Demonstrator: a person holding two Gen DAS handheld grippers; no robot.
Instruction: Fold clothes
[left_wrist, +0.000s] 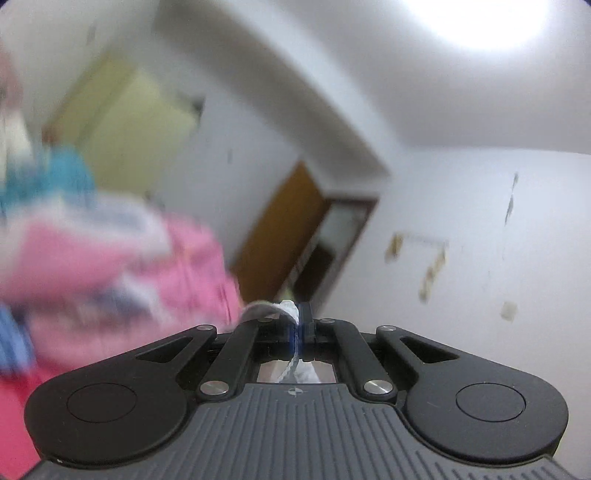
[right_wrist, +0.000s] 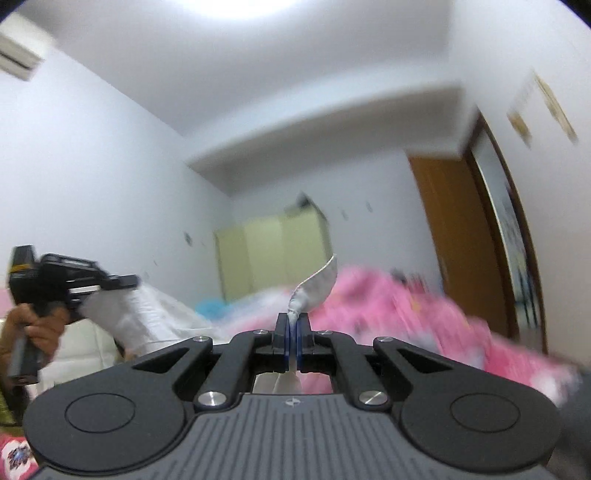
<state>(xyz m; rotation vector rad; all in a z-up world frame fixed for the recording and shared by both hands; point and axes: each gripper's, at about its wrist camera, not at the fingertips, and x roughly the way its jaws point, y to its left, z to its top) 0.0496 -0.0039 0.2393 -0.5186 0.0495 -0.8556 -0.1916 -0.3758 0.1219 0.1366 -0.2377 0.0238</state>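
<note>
Two hand-held grippers are up in the air, each pinching a different part of one pale garment. On the left hand-held gripper (left_wrist: 298, 317) the jaws are closed tight on a small bunch of white cloth (left_wrist: 286, 308), with a thin strip of it running back between the pads. The right hand-held gripper (right_wrist: 291, 325) is likewise clamped shut on a twisted tuft of the pale garment (right_wrist: 314, 286), whose tip curls upward above the pads.

In the right wrist view we also see the left tool out to the side, held in a hand (right_wrist: 31, 325), with white fabric draping down from its tip. So the garment hangs between our two grips, lifted clear of the pink bedding (right_wrist: 406, 306) below — a heap with a blue piece (left_wrist: 55, 173) in it.

We judge the step to be raising and spreading the garment before laying it flat. To do it well we should:

- keep both grips firm, since each holds only a thin pinch that could slip
- draw the hands apart until the top edge is taut and level — not twisted
- let the cloth hang free so creases fall out
- lower it onto a flat part of the bed, away from the heap

Both views are blurred, so which edge or corner we hold we cannot tell.
</note>
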